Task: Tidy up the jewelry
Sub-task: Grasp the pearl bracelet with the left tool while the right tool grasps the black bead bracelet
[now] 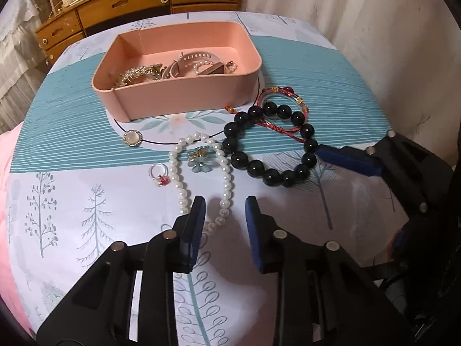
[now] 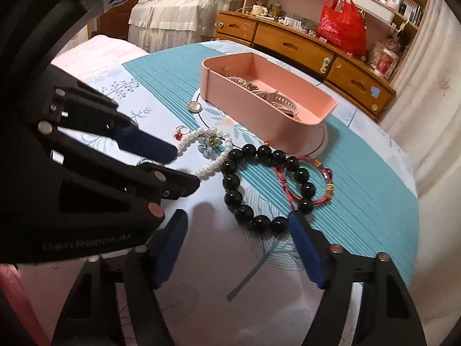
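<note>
A pink tray (image 1: 184, 101) (image 2: 259, 115) holds several jewelry pieces. On the tablecloth before it lie a white pearl necklace (image 1: 175, 170) (image 2: 219, 160), a black bead bracelet (image 1: 268, 173) (image 2: 245, 212), a red cord bracelet (image 1: 285, 93) (image 2: 317, 199), a blue flower brooch (image 1: 198, 158) (image 2: 209, 144), a ring with a red stone (image 1: 160, 174) (image 2: 180, 132) and a round pearl brooch (image 1: 132, 137) (image 2: 193, 106). My left gripper (image 1: 225, 206) (image 2: 184, 167) is open, its fingers astride the near end of the pearl necklace. My right gripper (image 2: 237, 222) (image 1: 340, 158) is open, at the near edge of the black bracelet.
A wooden dresser (image 1: 129, 3) (image 2: 302, 46) stands beyond the table, with a red plastic bag (image 2: 343, 26) on it. A white curtain (image 1: 360, 14) hangs at the right. A pink cloth (image 1: 5, 201) lies at the table's left edge.
</note>
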A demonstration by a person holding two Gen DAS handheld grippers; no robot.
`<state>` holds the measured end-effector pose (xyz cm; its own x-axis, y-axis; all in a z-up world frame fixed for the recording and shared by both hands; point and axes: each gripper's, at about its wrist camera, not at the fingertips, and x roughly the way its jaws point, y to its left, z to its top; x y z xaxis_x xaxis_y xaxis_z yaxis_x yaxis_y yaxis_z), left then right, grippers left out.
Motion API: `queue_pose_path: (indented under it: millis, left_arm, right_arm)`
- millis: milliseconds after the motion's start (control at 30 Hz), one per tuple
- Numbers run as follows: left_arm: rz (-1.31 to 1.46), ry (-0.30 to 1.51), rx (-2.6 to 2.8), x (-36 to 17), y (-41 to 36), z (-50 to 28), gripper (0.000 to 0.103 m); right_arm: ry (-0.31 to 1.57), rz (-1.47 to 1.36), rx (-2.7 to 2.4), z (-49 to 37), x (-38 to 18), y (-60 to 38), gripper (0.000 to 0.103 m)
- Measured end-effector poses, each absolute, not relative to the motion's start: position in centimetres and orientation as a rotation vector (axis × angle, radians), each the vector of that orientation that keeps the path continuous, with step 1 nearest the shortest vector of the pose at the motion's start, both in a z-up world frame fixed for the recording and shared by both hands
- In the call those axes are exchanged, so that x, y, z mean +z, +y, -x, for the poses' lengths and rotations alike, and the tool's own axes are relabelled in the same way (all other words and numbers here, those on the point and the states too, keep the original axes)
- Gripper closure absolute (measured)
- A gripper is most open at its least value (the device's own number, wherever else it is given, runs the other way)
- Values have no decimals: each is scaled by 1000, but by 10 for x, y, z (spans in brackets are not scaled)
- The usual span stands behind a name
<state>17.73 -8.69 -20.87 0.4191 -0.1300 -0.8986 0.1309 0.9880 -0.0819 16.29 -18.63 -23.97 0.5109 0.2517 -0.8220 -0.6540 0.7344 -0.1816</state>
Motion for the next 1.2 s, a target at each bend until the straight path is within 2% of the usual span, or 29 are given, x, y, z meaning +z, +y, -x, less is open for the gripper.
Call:
queue_pose_path:
  millis: [333,400,500,533,600,633,900,1200]
  left_arm:
    - [4,1193,-134,-219,-86,-202,81]
    - [-4,1203,-144,-221,-87,-206,84]
    - [-21,1201,-143,-224,-86,-210,94]
    - [-5,1204,-149,-225,-85,-212,98]
    - [48,1203,-162,-226,-82,-214,98]
    - [69,1201,-160,-227,-80,-215,98]
    - [125,1130,-179,-211,-77,-206,98]
    - [169,1066,-189,-174,-57,-202,98]
  right_arm:
    - [902,454,614,-182,-248,-181,49]
    - [912,432,609,-188,-249,-182,55]
    - [942,389,607,-196,-249,-184,63]
    - [953,384,610,-197,-250,-183,71]
    - [984,361,627,-202,-251,-182,85]
    - [994,344,640,-203,-251,-182,88]
    - [1103,132,673,-215,-252,-195,88]
    - [1076,-16,668,-215,-224,-203,88]
